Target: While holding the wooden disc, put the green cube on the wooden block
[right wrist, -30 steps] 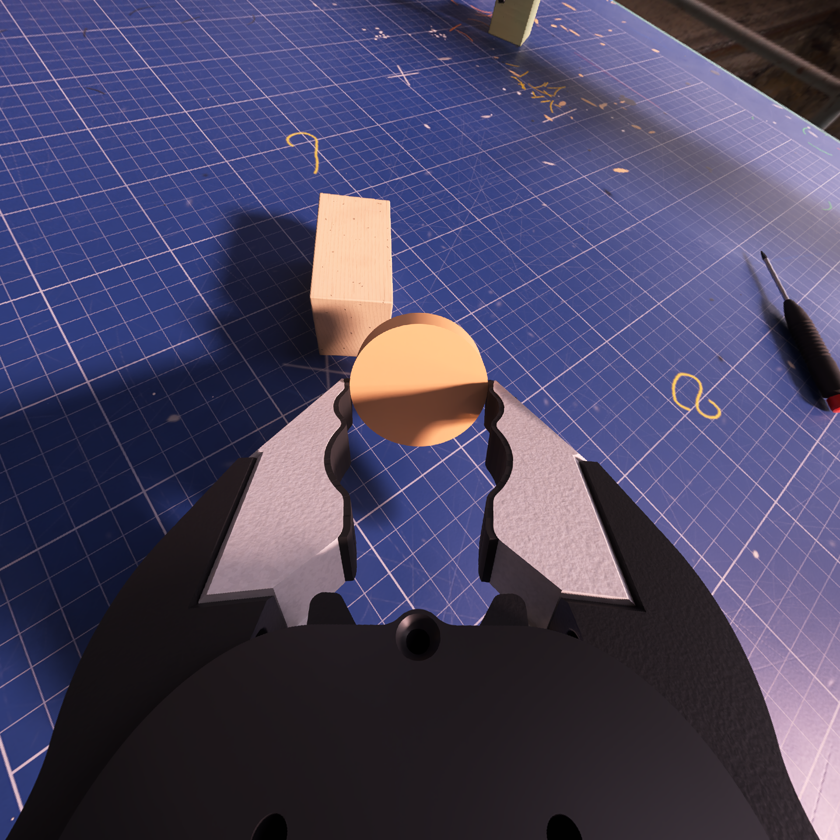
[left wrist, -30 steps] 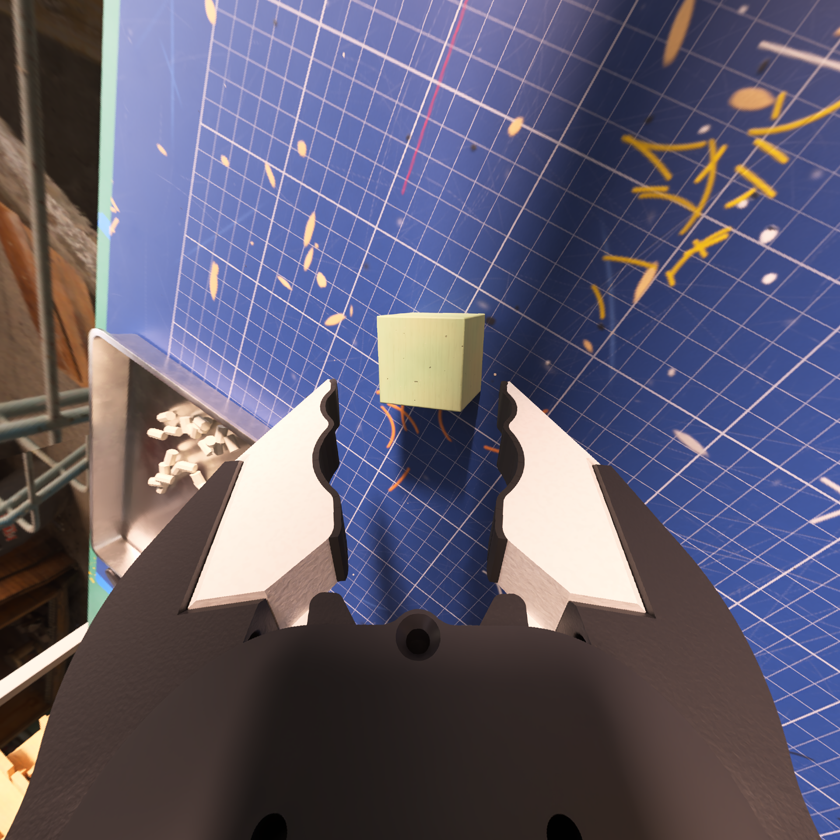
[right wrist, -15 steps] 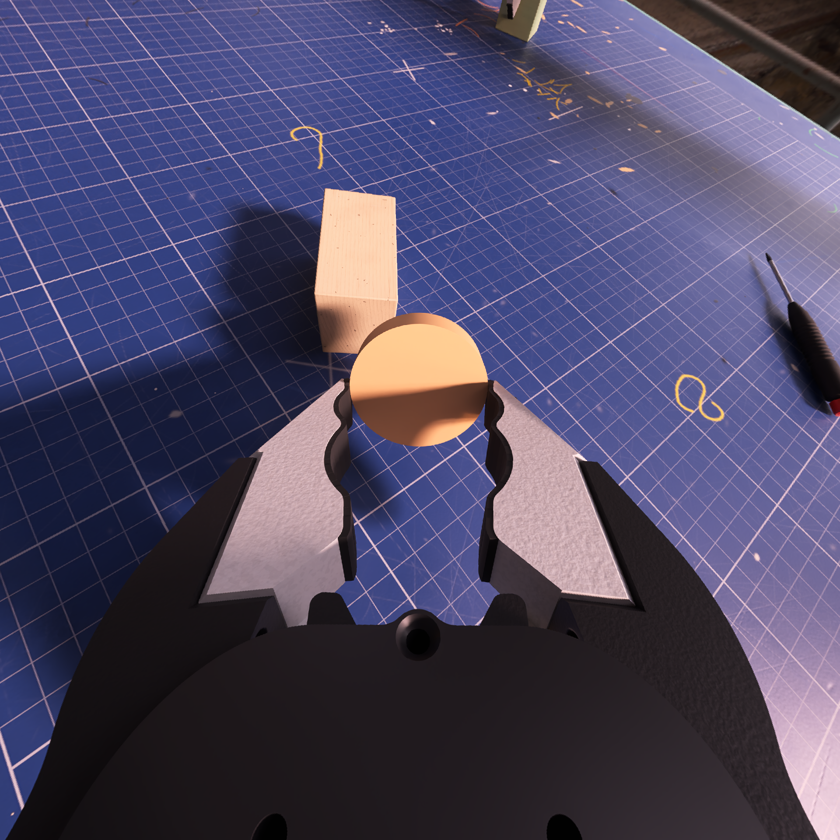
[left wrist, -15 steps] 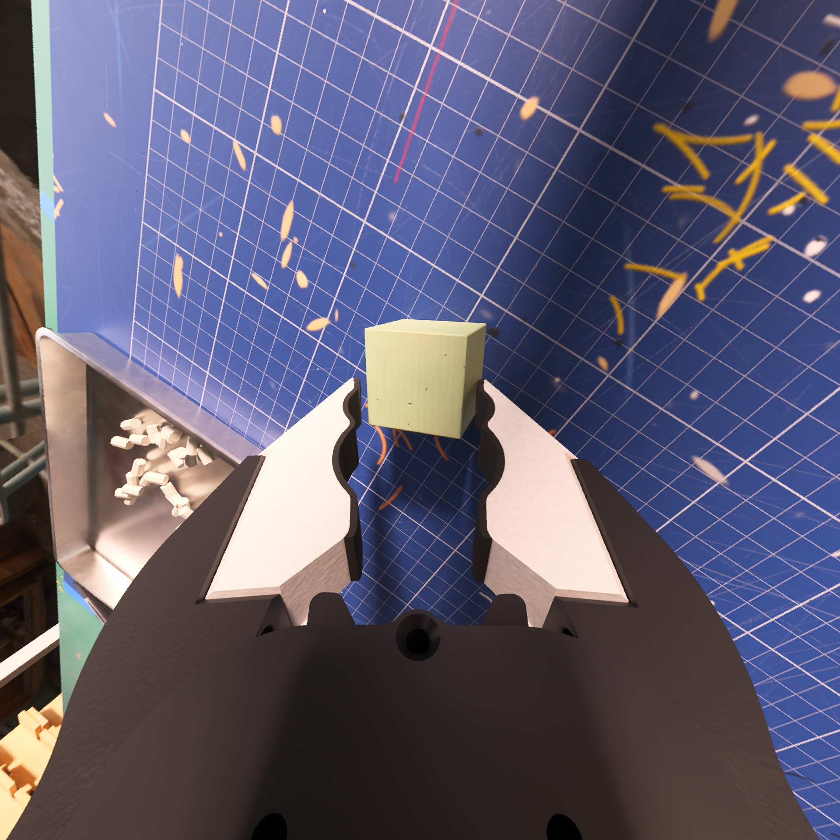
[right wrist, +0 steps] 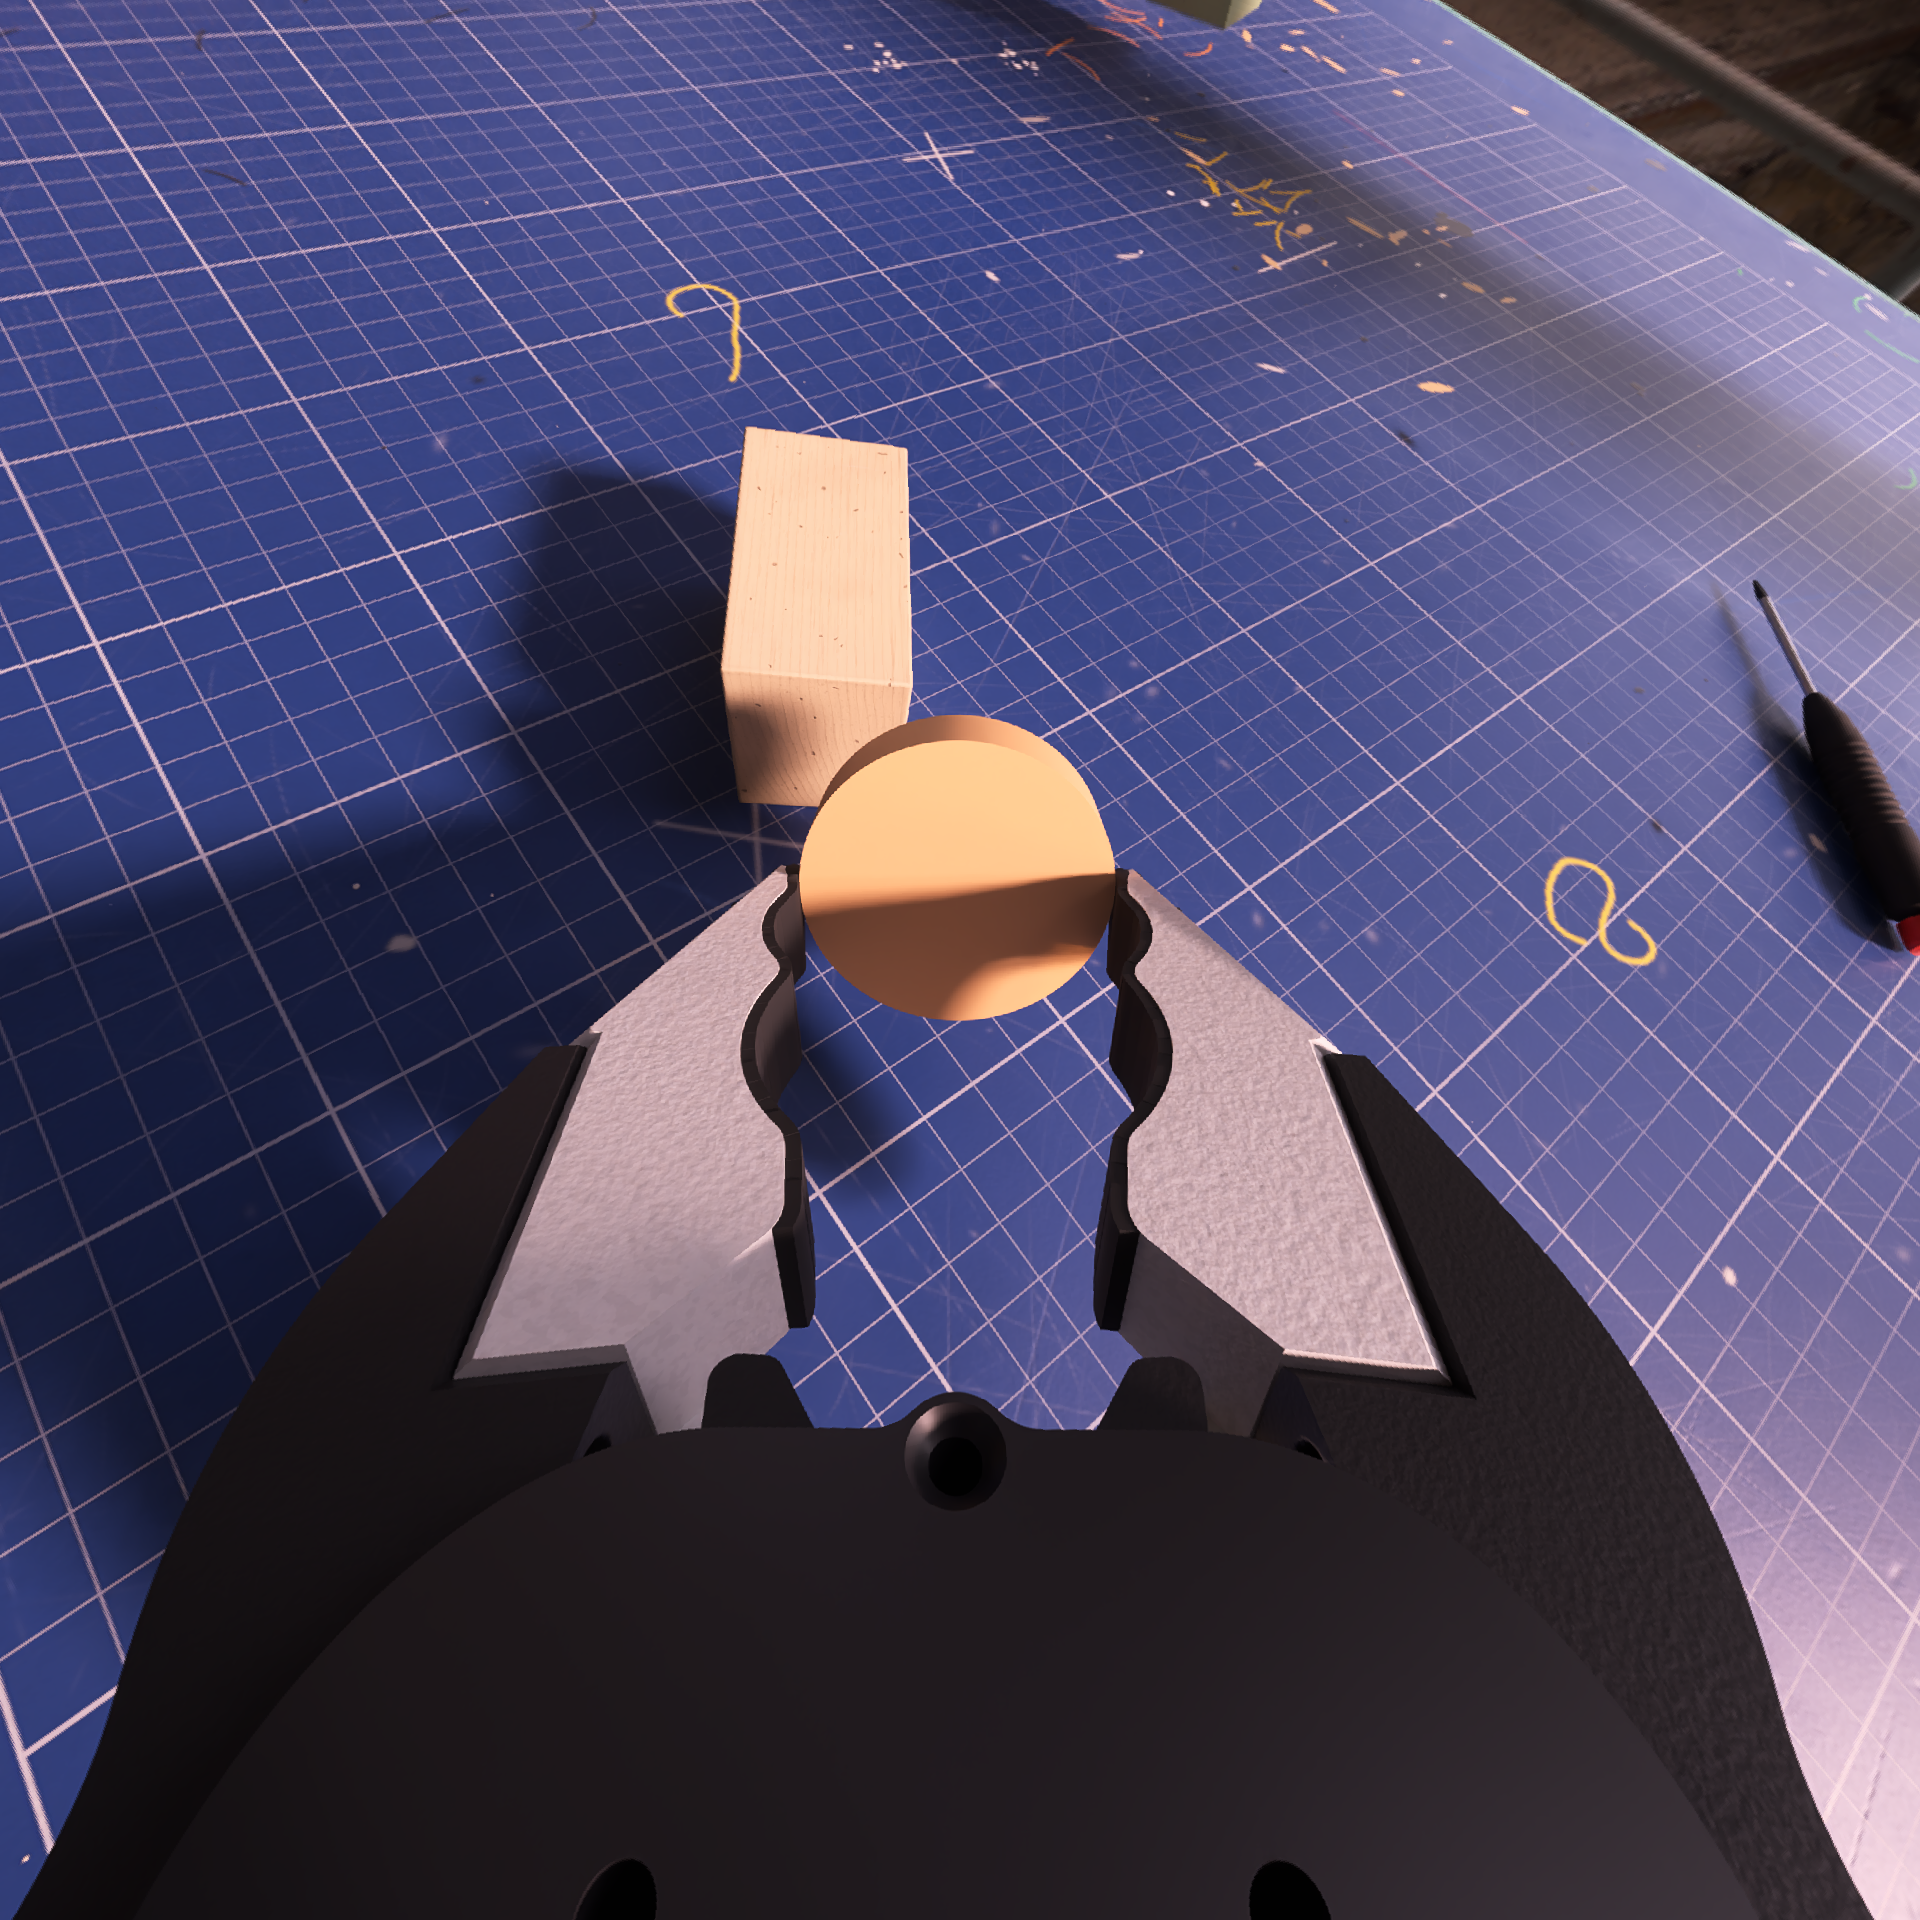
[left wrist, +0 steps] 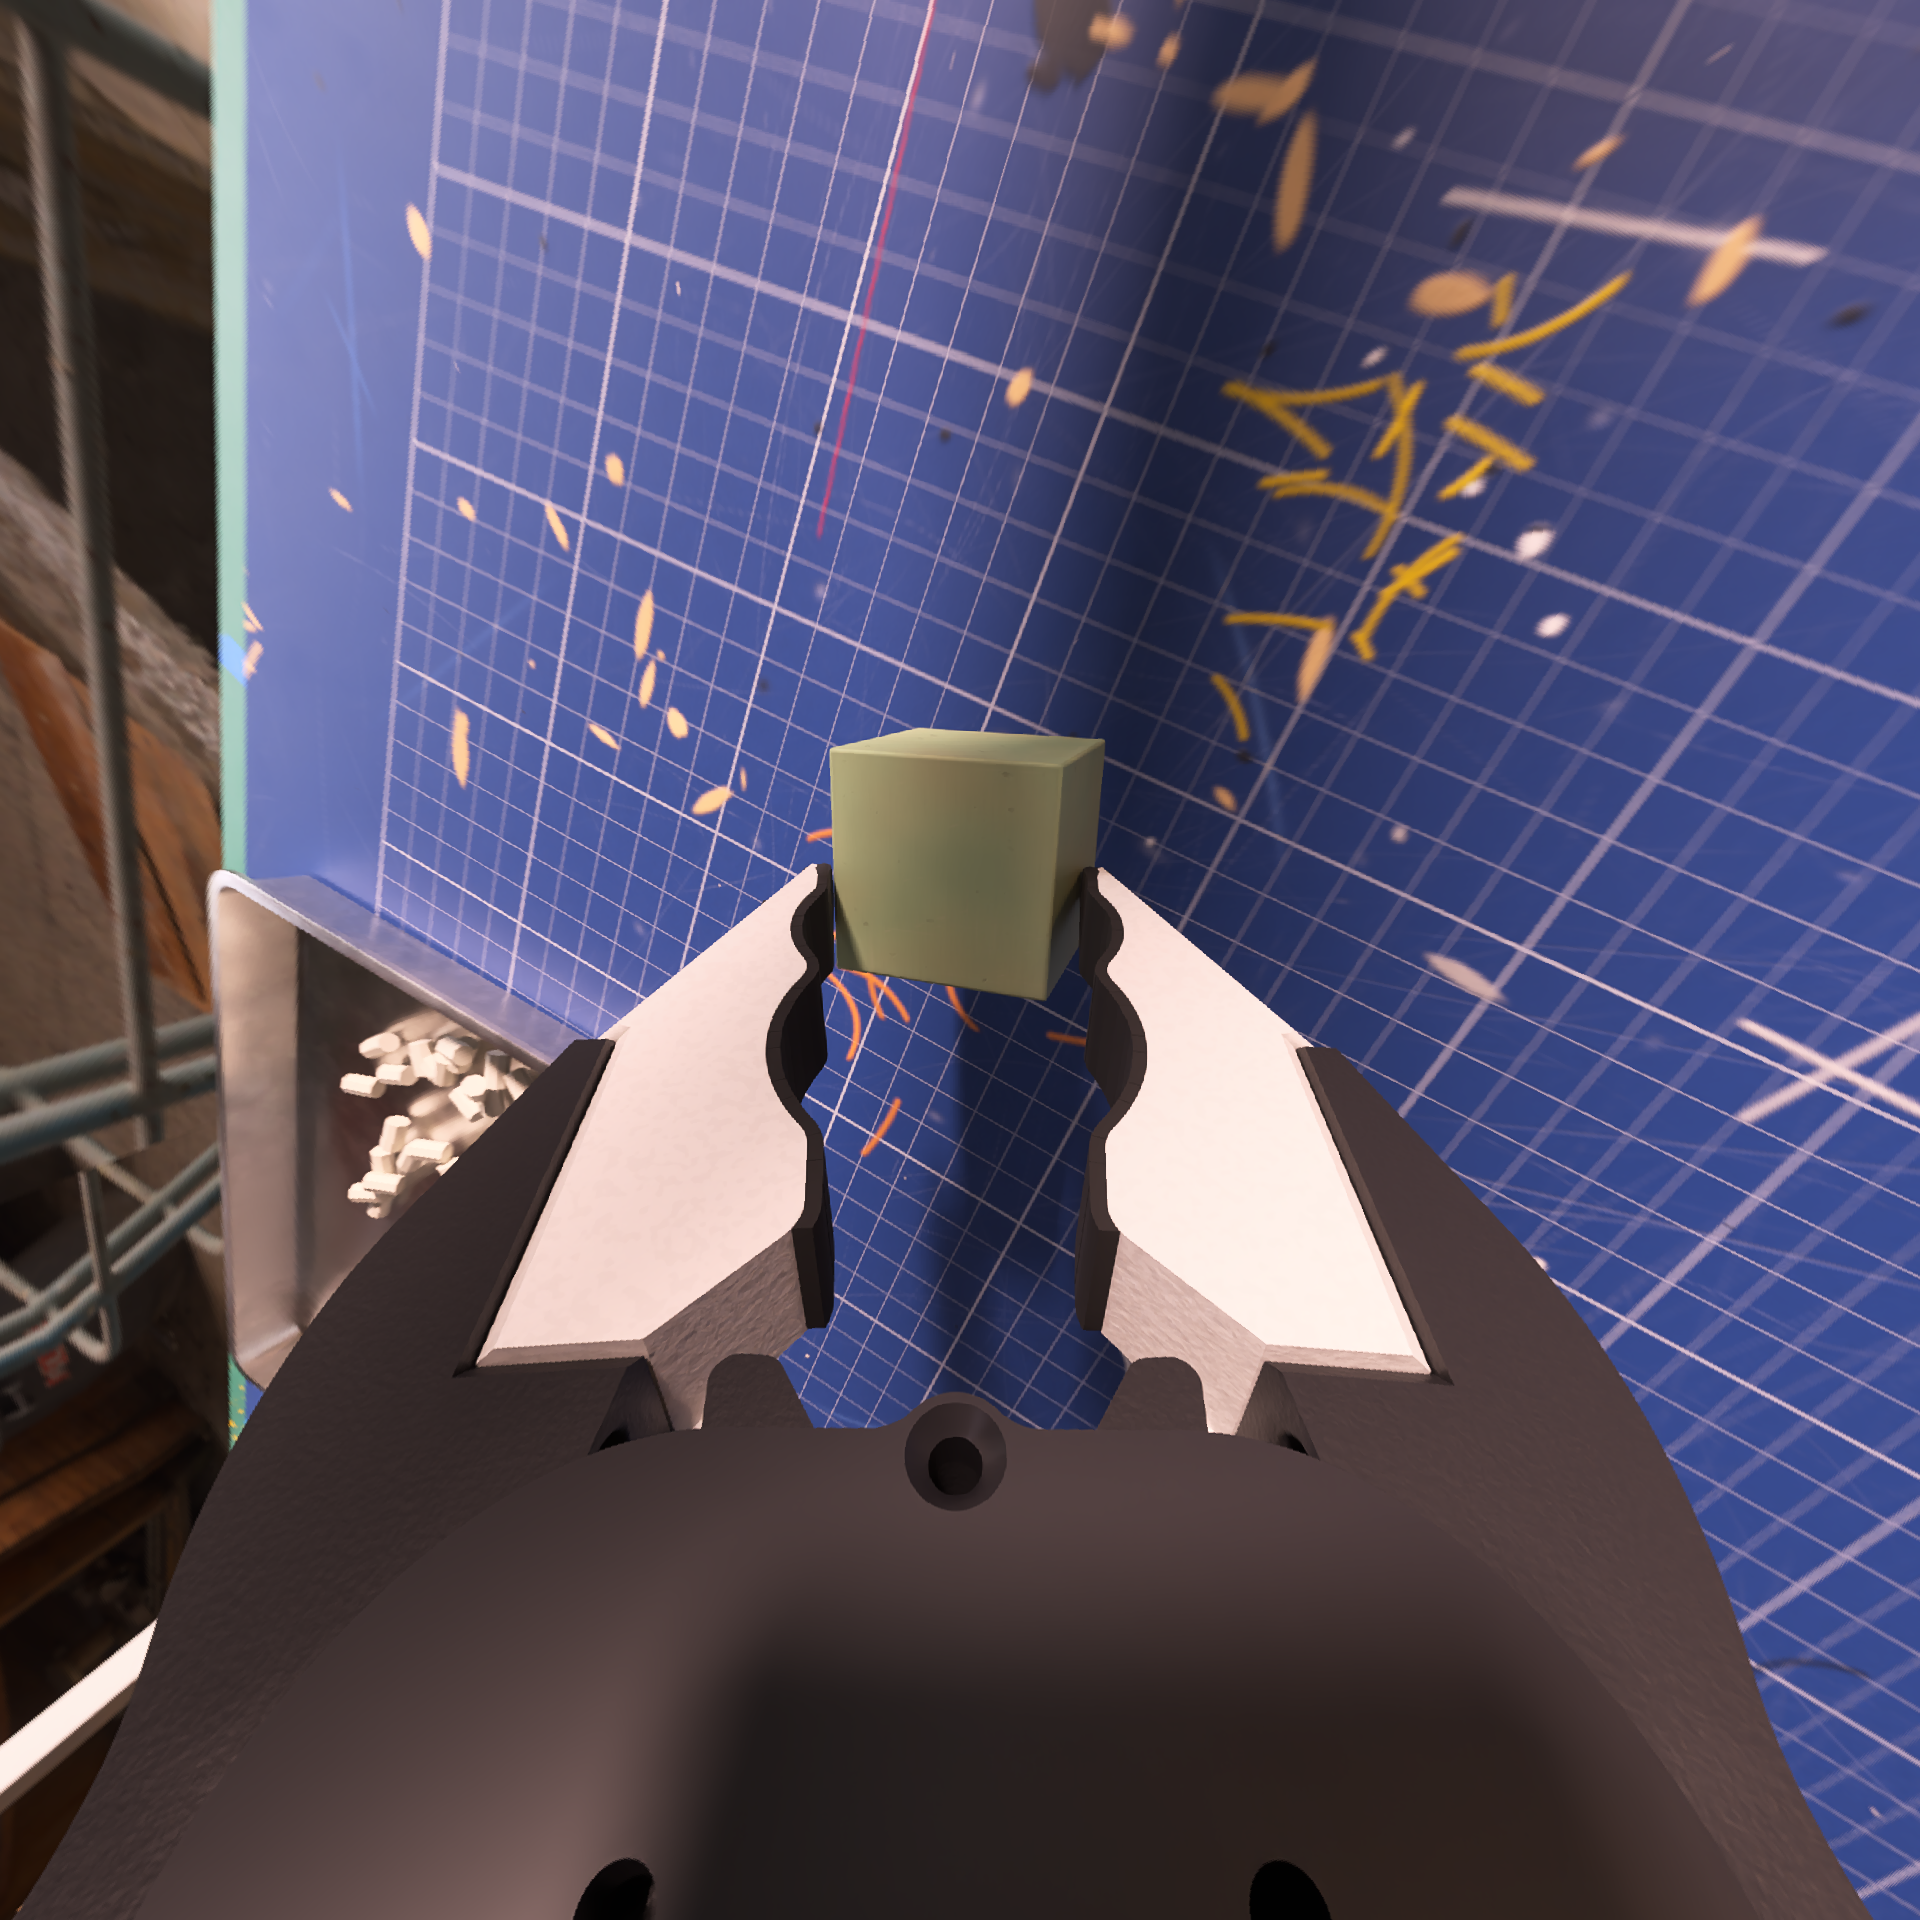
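Left gripper (left wrist: pixel 956 883): fingertips pressed against both side faces of the cube (left wrist: pixel 961 857), clamped on it. The cube seems clear of the mat (left wrist: pixel 1455 935); orange scribbles show under its lower edge, though lift height is hard to judge. Metal tray (left wrist: pixel 260 1091) of small white bits at the mat's left edge, beside the gripper. Right gripper (right wrist: pixel 956 904): tips closed on the rim of the disc (right wrist: pixel 956 868), held on edge above the mat (right wrist: pixel 416 312), flat face toward the camera. Block (right wrist: pixel 821 592) lies flat just beyond the disc, top face bare. Screwdriver (right wrist: pixel 1839 769) well off to the right. Step in hand, as I read it: cube grasped, carry not yet made. Next calls for bringing the cube across above the block, lowering squarely onto the top face, then releasing, while the right keeps its grip on the disc and stays out of the path.
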Tool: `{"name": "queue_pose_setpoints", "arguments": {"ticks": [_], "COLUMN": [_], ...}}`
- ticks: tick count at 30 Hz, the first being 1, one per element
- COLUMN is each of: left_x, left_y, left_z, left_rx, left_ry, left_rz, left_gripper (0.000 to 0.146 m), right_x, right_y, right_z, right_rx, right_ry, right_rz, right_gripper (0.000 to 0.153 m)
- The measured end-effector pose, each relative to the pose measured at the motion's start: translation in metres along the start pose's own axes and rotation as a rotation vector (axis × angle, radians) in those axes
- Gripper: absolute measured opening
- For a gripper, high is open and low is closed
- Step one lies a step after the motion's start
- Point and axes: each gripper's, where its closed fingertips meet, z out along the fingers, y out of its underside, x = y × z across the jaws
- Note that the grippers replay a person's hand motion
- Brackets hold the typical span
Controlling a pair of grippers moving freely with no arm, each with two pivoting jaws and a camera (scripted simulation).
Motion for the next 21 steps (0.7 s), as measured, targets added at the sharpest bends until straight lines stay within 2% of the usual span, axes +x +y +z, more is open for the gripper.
{"name": "queue_pose_setpoints", "arguments": {"ticks": [10,15,21], "left_x": [0.038,0.082,0.151], "left_y": [-0.038,-0.062,-0.096], "left_z": [-0.093,-0.134,-0.173], "left_rx": [0.093,0.142,0.223], "left_ry": [-0.003,-0.01,0.054], "left_rz": [0.174,0.312,0.447], "left_gripper": [0.047,0.047,0.047], "right_x": [0.0,0.0,0.0], "right_y": [0.0,0.0,0.0], "right_z": [0.0,0.0,0.0], "right_rx": [-0.001,-0.003,-0.003], "right_ry": [0.001,0.002,0.002], "right_rz": [-0.003,-0.007,-0.007], "right_gripper": [0.059,0.059,0.059]}}
